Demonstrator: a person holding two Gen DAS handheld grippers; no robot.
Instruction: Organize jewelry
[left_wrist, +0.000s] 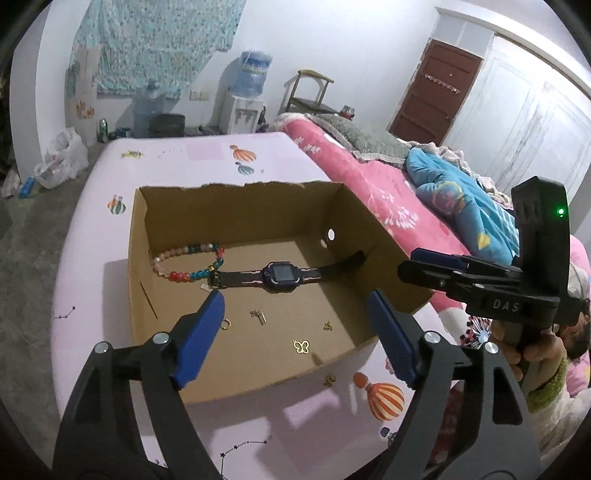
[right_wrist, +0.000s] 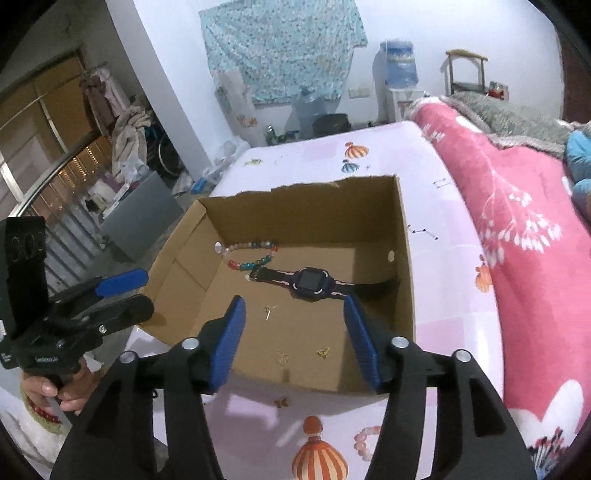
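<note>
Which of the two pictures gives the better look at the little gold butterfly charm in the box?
The left wrist view. There the butterfly charm lies sharp on the floor of the cardboard box, with its wing outline clear. In the right wrist view it is only a faint, blurred gold loop near the front wall.

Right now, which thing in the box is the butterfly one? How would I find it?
Find the open cardboard box on the pink sheet. Inside, come toward the near wall, past the dark watch lying across the middle. The butterfly charm lies flat on the box floor close to that wall; it is a gold outline with two wings, unlike the round gold ring to its left and the colourful bead bracelet at the back.
</note>
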